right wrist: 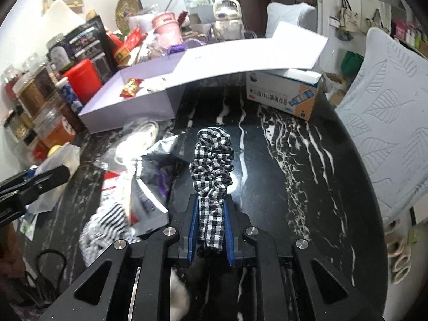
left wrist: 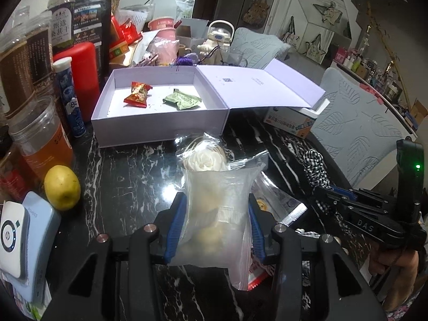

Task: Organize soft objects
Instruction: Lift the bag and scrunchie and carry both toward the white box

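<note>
My left gripper [left wrist: 217, 200] is shut on a clear plastic bag [left wrist: 216, 214] of pale soft items, held above the black marble table. A cream fabric flower in clear wrap [left wrist: 203, 160] lies just beyond it. My right gripper [right wrist: 211, 206] is shut on a black-and-white checked scrunchie [right wrist: 212, 157], which stands up past the fingertips; it also shows in the left wrist view [left wrist: 315, 168]. The open lilac box [left wrist: 160, 123] holds a red snack packet [left wrist: 137, 95] and a green packet [left wrist: 183, 100].
Jars, a red container [left wrist: 85, 80] and a blue tube [left wrist: 71, 99] stand left of the box. A lemon [left wrist: 62, 187] and a white device [left wrist: 13, 243] lie front left. A mask carton [right wrist: 286, 95] sits under the box lid. Packets and a striped cloth [right wrist: 107, 227] lie left of my right gripper.
</note>
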Available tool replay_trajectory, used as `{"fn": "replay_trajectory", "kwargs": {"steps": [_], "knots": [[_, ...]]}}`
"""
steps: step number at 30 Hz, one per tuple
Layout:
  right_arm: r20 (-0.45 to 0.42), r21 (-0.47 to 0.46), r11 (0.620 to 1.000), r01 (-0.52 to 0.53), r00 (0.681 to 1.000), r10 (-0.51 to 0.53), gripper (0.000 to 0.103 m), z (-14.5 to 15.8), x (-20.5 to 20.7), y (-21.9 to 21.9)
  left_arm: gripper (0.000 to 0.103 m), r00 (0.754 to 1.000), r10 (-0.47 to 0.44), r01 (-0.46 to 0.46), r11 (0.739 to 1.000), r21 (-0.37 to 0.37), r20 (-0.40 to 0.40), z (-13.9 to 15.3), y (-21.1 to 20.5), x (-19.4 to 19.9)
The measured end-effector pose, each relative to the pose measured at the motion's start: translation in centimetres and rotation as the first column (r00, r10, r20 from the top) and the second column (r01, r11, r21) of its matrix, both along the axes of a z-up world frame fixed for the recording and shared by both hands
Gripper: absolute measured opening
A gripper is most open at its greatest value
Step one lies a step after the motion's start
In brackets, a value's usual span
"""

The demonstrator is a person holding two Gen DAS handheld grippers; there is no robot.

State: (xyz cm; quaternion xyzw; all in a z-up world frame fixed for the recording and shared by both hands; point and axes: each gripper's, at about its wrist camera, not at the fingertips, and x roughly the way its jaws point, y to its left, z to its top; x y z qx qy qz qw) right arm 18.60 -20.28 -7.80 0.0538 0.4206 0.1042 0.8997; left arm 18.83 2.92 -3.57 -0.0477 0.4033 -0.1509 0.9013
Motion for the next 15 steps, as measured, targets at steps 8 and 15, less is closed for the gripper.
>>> {"fn": "replay_trajectory", "kwargs": {"steps": [8,15], "knots": [[0.072,0.046,0.995,-0.084,0.994,0.081,0.017,2.6,-3.3,1.1,0.044,0.997,0.002,-0.003,1.000,0.003,0.079,2.4,0.1,-2.4],[0.135,0.079,0.979,-0.186,0.975,0.174,0.017,4.8,-4.0,2.5,0.044,0.983,0.008,-0.010,1.000,0.007,0.184,5.5,0.1,-3.0]]}}
